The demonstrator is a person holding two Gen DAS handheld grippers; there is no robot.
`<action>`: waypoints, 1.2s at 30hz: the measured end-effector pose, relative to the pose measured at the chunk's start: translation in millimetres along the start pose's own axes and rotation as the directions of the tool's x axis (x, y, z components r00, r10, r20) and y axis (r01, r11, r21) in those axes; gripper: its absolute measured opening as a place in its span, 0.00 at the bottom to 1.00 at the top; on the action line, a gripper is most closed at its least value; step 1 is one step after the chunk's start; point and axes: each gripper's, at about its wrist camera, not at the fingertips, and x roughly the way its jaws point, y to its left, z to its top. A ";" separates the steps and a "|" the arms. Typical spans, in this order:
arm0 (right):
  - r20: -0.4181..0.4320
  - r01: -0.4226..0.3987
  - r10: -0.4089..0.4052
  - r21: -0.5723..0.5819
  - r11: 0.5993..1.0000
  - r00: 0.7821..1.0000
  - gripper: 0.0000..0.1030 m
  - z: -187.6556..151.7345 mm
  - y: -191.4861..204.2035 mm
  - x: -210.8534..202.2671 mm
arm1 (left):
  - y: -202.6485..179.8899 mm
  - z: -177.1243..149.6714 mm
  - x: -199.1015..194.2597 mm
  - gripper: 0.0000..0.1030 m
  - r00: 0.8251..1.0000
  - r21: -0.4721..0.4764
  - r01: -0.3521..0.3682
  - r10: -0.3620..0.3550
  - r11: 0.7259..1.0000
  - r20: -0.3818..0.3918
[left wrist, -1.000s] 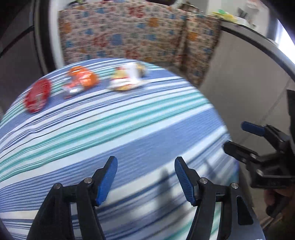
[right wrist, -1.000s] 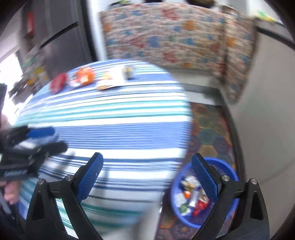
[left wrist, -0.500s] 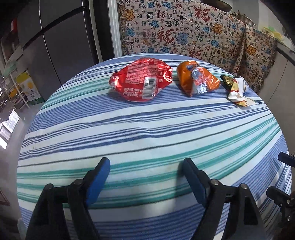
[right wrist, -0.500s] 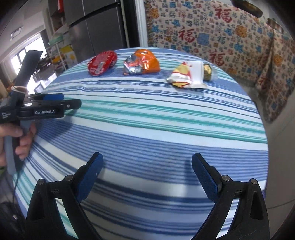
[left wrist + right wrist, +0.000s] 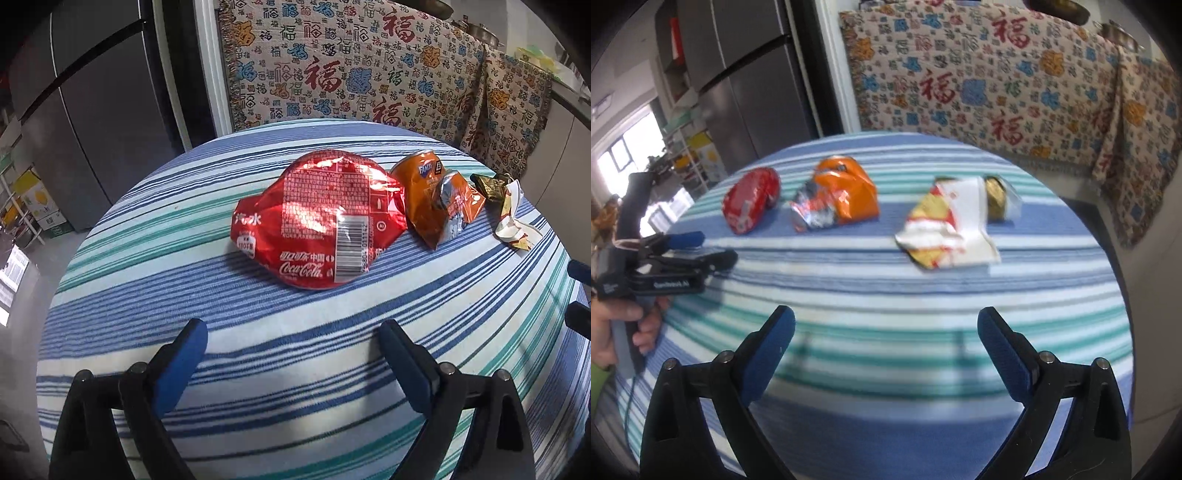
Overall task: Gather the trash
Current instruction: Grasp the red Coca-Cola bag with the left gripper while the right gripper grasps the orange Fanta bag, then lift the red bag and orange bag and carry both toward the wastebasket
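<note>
Black claw (image 5: 293,338) arms; blue pads (image 5: 184,345) (silver screws).

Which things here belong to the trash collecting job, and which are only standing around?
For the job:
- crushed red can
- crushed orange can
- white and yellow wrapper
- gold wrapper
- left tool, jaws opening, nothing between them
- right tool, open

Only around:
- striped tablecloth
- patterned fabric
- grey fridge

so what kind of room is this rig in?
Likely a home kitchen or dining area: a tall steel fridge, a round table under a striped tablecloth, and a patterned cloth draped over a counter behind.
</note>
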 end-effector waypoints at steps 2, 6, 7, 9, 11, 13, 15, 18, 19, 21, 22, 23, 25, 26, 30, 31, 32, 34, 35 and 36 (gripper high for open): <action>0.007 -0.020 0.020 -0.022 1.000 1.000 1.00 10.1 8.1 12.8 | 3.4 5.2 3.9 0.93 1.000 0.000 0.027 -0.027 1.000 0.003; 0.023 -0.036 0.037 -0.042 0.998 0.999 1.00 31.4 18.9 37.0 | 7.2 13.3 7.9 0.93 0.998 0.005 0.065 -0.065 0.998 0.009; 0.022 -0.042 0.043 -0.048 0.998 0.999 1.00 35.6 20.5 42.0 | 7.0 15.3 9.7 0.93 0.998 0.011 0.066 -0.066 0.998 0.008; 0.011 -0.045 0.046 -0.065 0.997 0.999 1.00 45.3 25.7 55.6 | 5.5 19.3 13.4 0.93 0.998 0.024 0.063 -0.063 0.998 0.003; 0.001 -0.053 0.054 -0.081 0.995 0.999 1.00 52.9 29.8 67.0 | 5.1 23.1 16.5 0.93 0.998 0.039 0.063 -0.063 0.997 0.001; -0.002 -0.063 0.063 -0.099 0.993 0.998 1.00 61.2 34.4 77.2 | 5.0 26.5 19.3 0.93 0.998 0.049 0.065 -0.065 0.997 0.001; -0.012 -0.061 0.060 -0.121 0.991 0.998 1.00 68.5 38.9 87.2 | 4.8 29.2 20.5 0.93 0.998 0.063 0.063 -0.063 0.996 0.006; -0.036 -0.050 0.046 -0.150 0.987 0.998 1.00 75.1 43.1 99.6 | 5.9 35.0 22.8 0.93 0.998 0.090 0.061 -0.063 0.994 0.020; -0.049 -0.046 0.038 -0.161 0.986 0.998 1.00 76.6 44.5 104.6 | 6.5 37.2 24.1 0.93 0.997 0.095 0.065 -0.067 0.993 0.023; -0.052 -0.024 0.016 -0.163 0.986 0.999 0.97 77.0 44.8 109.7 | 7.4 40.0 25.9 0.93 0.997 0.097 0.077 -0.080 0.992 0.024; -0.050 -0.029 0.022 -0.160 0.987 0.999 0.83 76.1 42.6 108.7 | 8.3 41.3 25.9 0.92 0.995 0.103 0.093 -0.097 0.990 0.029; -0.045 -0.028 0.022 -0.152 0.988 0.999 0.83 75.3 41.2 106.7 | 9.1 41.9 25.1 0.91 0.994 0.103 0.104 -0.108 0.989 0.035; -0.042 -0.020 0.015 -0.126 0.992 0.999 0.83 72.8 35.3 101.3 | 8.8 41.1 21.5 0.84 0.991 0.110 0.114 -0.121 0.987 0.055; -0.042 -0.023 0.018 -0.117 0.993 0.999 0.82 70.4 32.8 98.2 | 8.0 40.5 19.2 0.82 0.990 0.114 0.116 -0.124 0.987 0.065; -0.028 -0.031 0.029 -0.098 0.995 0.999 0.82 58.7 26.3 78.9 | 3.8 37.5 8.0 0.80 0.987 0.121 0.093 -0.107 0.988 0.121; -0.025 -0.032 0.030 -0.096 0.995 0.999 0.82 56.8 25.4 74.5 | 3.2 36.0 5.8 0.77 0.986 0.115 0.094 -0.109 0.989 0.128; -0.025 -0.035 0.032 -0.095 0.995 0.999 0.82 53.4 25.0 69.3 | 2.5 35.1 4.8 0.77 0.986 0.112 0.095 -0.109 0.989 0.129; -0.028 -0.041 0.038 -0.091 0.995 0.999 0.82 45.1 24.4 58.9 | 0.0 30.7 1.7 0.77 0.986 0.107 0.101 -0.114 0.989 0.125; -0.027 -0.043 0.041 -0.091 0.995 0.999 0.82 40.5 24.3 53.1 | -2.1 27.3 -0.7 0.77 0.985 0.113 0.106 -0.120 0.988 0.123; -0.028 -0.043 0.041 -0.090 0.995 0.999 0.82 37.3 23.7 48.8 | -4.7 23.6 -4.0 0.77 0.985 0.122 0.107 -0.122 0.987 0.123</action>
